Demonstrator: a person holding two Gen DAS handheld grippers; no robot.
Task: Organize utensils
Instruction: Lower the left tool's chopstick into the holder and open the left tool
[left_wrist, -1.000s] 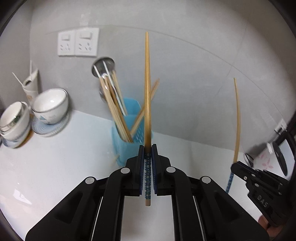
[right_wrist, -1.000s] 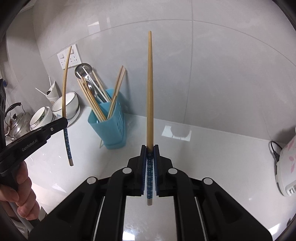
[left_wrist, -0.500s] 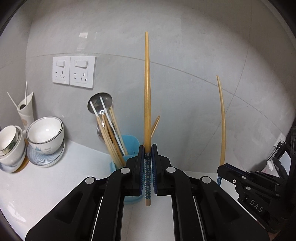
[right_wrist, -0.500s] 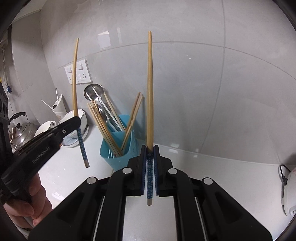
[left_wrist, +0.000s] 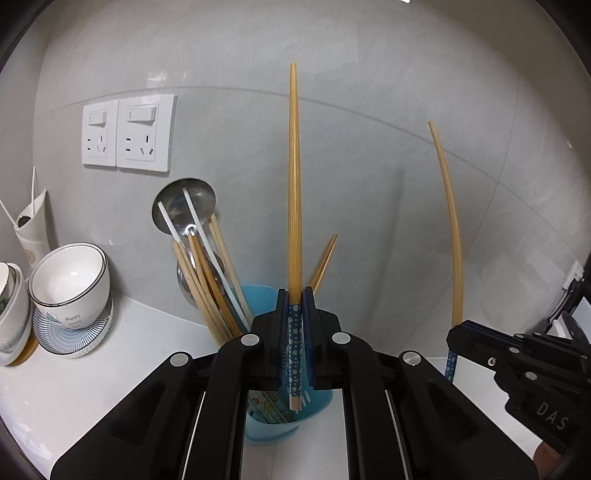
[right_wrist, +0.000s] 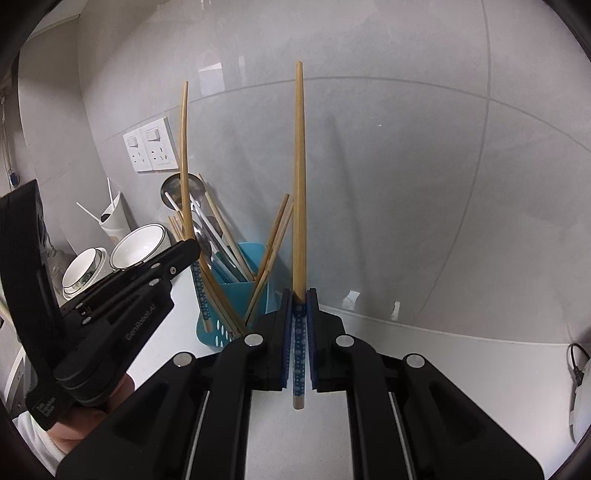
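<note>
My left gripper is shut on a bamboo chopstick with a blue dotted handle, held upright. Its lower end hangs in front of the blue utensil holder, which stands on the white counter with several chopsticks and a steel ladle in it. My right gripper is shut on a matching chopstick, also upright, just right of the holder. In the right wrist view the left gripper and its chopstick overlap the holder's left side.
White bowls are stacked on saucers at the left of the counter, beside a white cup with straws. Two wall sockets sit on the grey tiled wall behind. A white appliance stands far right.
Both grippers have moved in towards the blue holder with their chopsticks. The holder now looks larger and sits under the left gripper's fingers. Both grips are unchanged.
</note>
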